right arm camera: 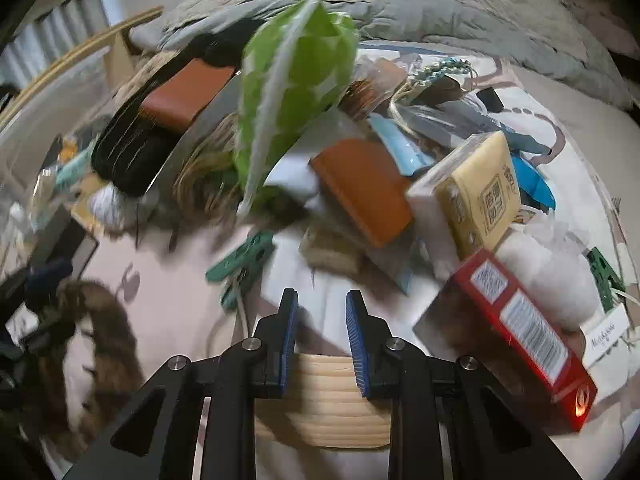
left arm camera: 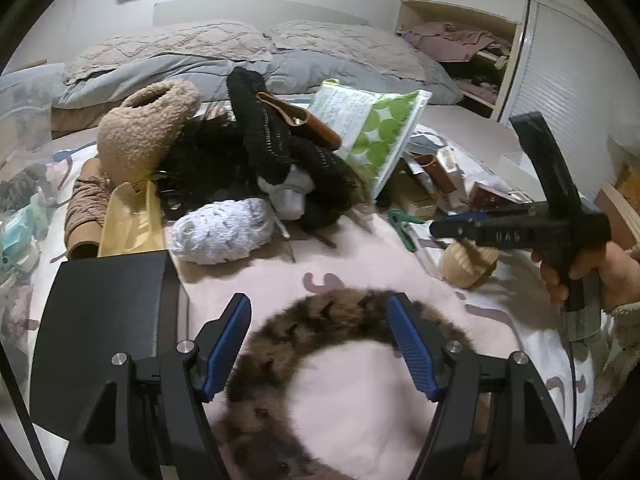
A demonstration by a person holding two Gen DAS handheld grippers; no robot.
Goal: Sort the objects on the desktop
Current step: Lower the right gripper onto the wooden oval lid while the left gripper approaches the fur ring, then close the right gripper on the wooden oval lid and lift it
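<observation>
A furry brown spotted headband [left arm camera: 340, 312] lies curved on the pink sheet [left arm camera: 360, 392]. My left gripper [left arm camera: 318, 308] is open, its blue pads [left arm camera: 228, 344] standing either side of the band's top arc without pressing it. The right wrist view shows the headband [right arm camera: 108, 320] at the lower left. My right gripper [right arm camera: 322, 312], held by a hand [left arm camera: 600, 276], has its jaws nearly together with nothing between them. It hovers just over a ribbed beige spool [right arm camera: 332, 396]. In the left wrist view the right gripper [left arm camera: 436, 229] sits above that spool [left arm camera: 468, 266].
A cluttered pile fills the bed beyond: a green-and-white pouch [left arm camera: 372, 128], white yarn [left arm camera: 224, 232], a tan fuzzy bag [left arm camera: 148, 128] and black knitwear [left arm camera: 264, 132]. A red box [right arm camera: 528, 336], yellow tissue pack [right arm camera: 480, 196] and green peg [right arm camera: 240, 264] lie near my right gripper. A black box [left arm camera: 104, 320] stands left.
</observation>
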